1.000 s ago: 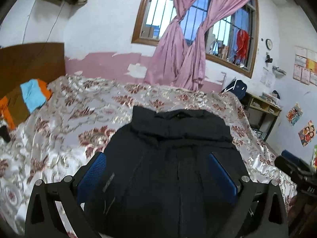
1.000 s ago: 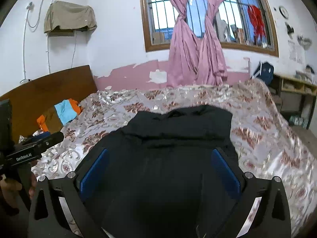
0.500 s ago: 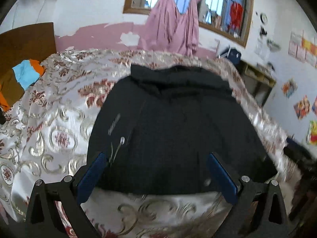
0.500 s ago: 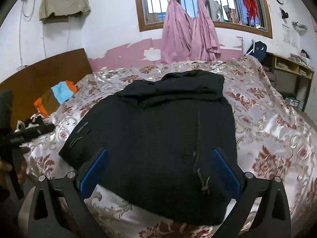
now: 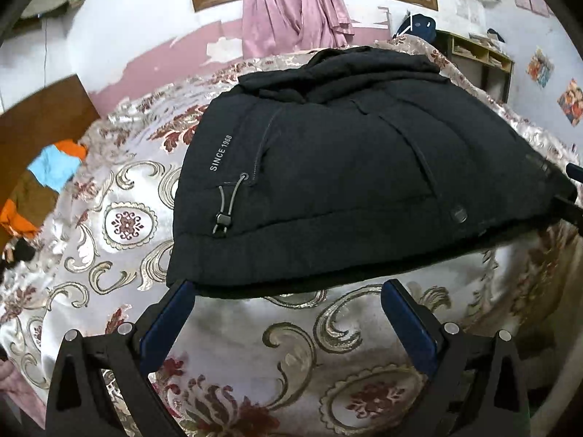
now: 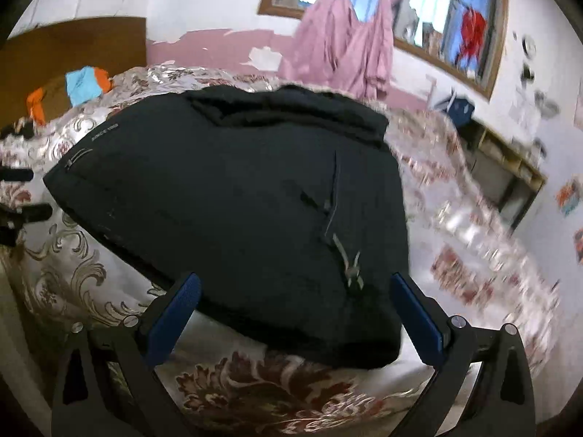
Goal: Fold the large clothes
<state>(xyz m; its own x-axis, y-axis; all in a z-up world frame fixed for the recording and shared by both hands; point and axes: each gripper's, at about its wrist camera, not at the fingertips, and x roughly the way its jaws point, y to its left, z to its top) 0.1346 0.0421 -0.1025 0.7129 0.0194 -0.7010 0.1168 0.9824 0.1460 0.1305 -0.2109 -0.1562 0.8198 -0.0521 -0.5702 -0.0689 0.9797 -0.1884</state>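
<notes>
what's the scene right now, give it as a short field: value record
garment: black jacket lying on the bed, hem toward the cameras
print: SINCE 1968 on its left side
surface: floral bedspread
left gripper: open, empty, at the hem's left part
right gripper: open, empty, at the hem's right corner
drawcord: hanging loose near the left hem
other clothes: blue and orange pile by the headboard
background: pink curtains at the window

Left gripper (image 5: 288,307) — black angular frame, blue finger pads (image 5: 165,324), silver screws, right gripper (image 6: 291,304) alike
</notes>
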